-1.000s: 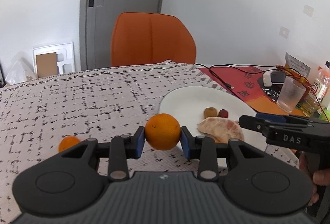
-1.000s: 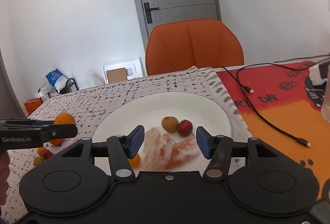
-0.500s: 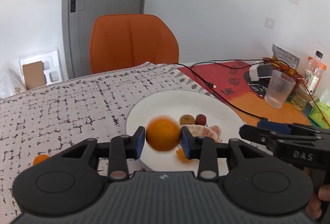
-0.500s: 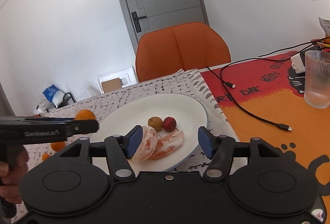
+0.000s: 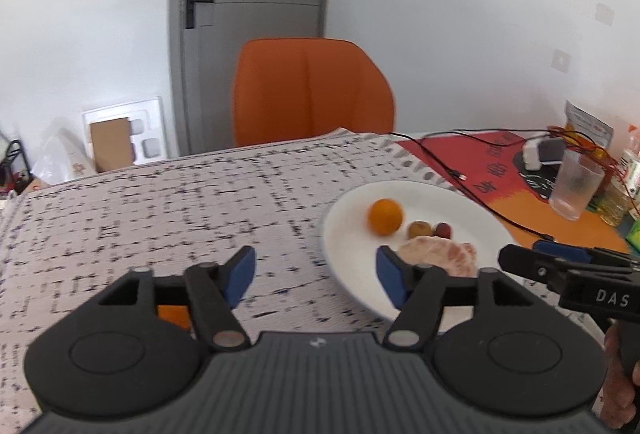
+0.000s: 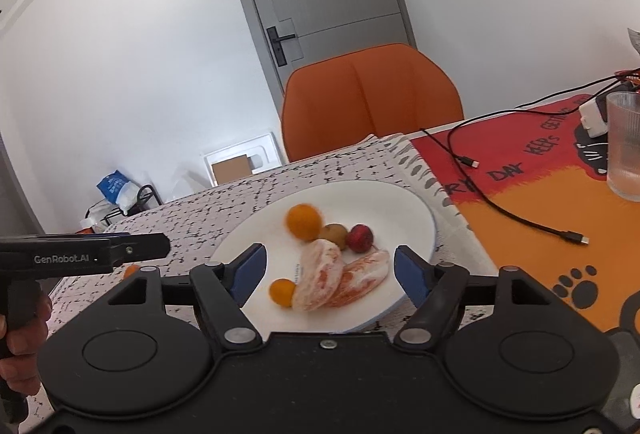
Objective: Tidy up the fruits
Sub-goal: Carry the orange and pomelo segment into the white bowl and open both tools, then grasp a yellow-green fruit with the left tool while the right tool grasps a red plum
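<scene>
A white plate (image 5: 472, 202) (image 6: 404, 210) holds an orange (image 5: 385, 216) (image 6: 304, 222), a brown kiwi (image 5: 419, 230) (image 6: 335, 233), a small red fruit (image 5: 443, 230) (image 6: 359, 238), two peeled pomelo pieces (image 5: 440, 254) (image 6: 320, 278) and a small tangerine (image 6: 281, 291). My left gripper (image 5: 312, 276) is open and empty, to the plate's left over the cloth. My right gripper (image 6: 328, 270) is open and empty over the plate's near side. Another small orange fruit (image 5: 173, 316) lies on the cloth behind the left finger.
A patterned cloth (image 5: 160, 202) covers the table, with a red-orange mat (image 6: 540, 194) on the right. A black cable (image 6: 500, 210), a glass (image 6: 624, 146) (image 5: 574, 184) and bottles (image 5: 624, 186) lie there. An orange chair (image 5: 312, 90) stands behind the table.
My left gripper opened and let go of the orange, which now lies on the plate, blurred as if still moving. The left gripper pulled back to the left. The right gripper stayed open.
</scene>
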Action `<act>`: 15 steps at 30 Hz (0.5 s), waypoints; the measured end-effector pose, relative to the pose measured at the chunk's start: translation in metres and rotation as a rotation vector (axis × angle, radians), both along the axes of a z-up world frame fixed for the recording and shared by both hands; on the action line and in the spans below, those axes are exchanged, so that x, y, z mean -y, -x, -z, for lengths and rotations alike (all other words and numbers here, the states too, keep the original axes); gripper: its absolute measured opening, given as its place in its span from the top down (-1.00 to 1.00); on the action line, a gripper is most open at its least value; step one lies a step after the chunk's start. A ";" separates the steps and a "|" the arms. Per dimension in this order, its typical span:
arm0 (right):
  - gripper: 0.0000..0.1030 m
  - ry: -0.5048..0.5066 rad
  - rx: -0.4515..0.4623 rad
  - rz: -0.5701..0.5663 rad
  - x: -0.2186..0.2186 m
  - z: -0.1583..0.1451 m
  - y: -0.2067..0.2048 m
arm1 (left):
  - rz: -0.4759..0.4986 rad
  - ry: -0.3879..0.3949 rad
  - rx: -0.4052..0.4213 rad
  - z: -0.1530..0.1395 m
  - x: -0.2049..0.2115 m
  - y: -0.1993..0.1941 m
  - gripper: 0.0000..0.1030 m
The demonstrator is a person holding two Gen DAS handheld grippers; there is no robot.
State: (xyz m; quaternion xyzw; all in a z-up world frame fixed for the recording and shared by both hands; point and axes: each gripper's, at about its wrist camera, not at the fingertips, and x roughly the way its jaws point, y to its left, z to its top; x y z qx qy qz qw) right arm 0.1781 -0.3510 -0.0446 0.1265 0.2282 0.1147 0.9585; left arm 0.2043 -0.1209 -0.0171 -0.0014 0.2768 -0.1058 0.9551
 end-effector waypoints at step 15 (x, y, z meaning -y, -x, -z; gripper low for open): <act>-1.00 0.017 0.008 -0.065 -0.037 -0.004 -0.001 | -0.127 0.000 0.027 -0.002 -0.051 0.025 -0.80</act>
